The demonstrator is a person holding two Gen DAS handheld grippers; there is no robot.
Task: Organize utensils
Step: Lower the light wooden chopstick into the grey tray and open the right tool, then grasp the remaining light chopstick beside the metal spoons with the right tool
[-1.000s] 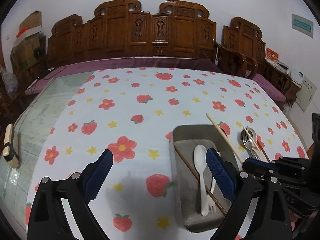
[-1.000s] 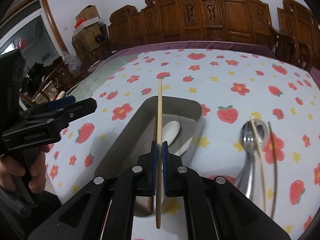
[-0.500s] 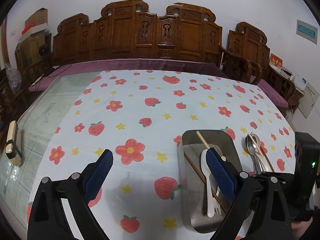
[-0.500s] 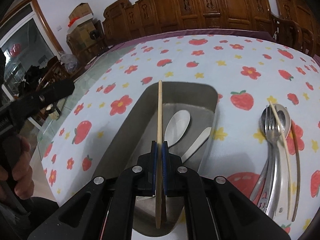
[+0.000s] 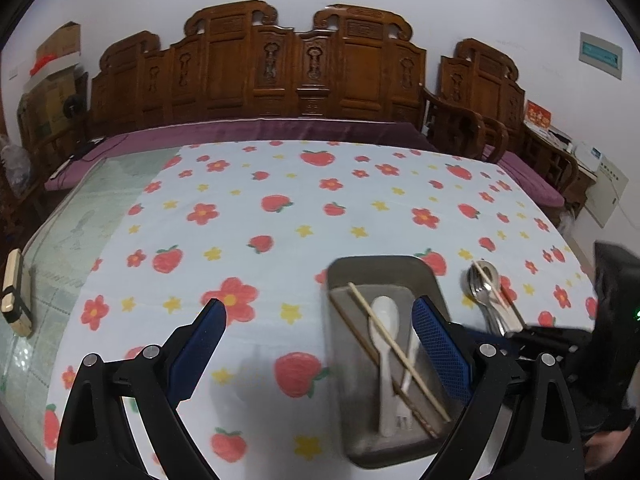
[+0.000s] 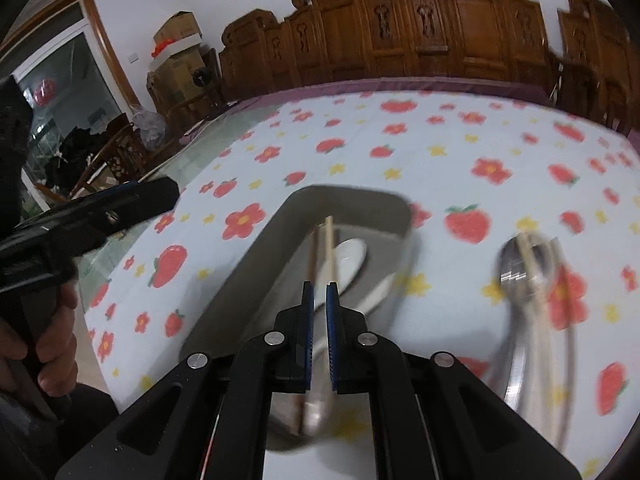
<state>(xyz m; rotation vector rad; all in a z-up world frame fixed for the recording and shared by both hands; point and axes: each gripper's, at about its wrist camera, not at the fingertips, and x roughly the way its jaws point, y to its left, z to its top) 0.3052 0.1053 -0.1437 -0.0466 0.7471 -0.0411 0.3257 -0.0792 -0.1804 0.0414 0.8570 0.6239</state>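
Closest, the left tool (image 5: 318, 306) hangs wide open and empty over the counter (image 5: 240, 240), its right finger just before the tray. The right tool (image 6: 318, 286) is almost clenched, with only a thin slit between the pads. The picture is blurred, but I judge that it pinches nothing. The risk, I think, is that this tool stands low at the metal tray (image 5: 380, 264), so a careless lift could catch the pale chopstick (image 5: 396, 348). That chopstick rests slanted across the white spoon (image 5: 384, 320) and may roll. The tray also holds a dark chopstick (image 5: 360, 336) and a white fork (image 5: 404, 420). Further right, on the cloth beside the tray, waits the pile of metal cutlery (image 5: 486, 292) with another pale chopstick on top. Thin sticks on smooth metal may slip when pinched.
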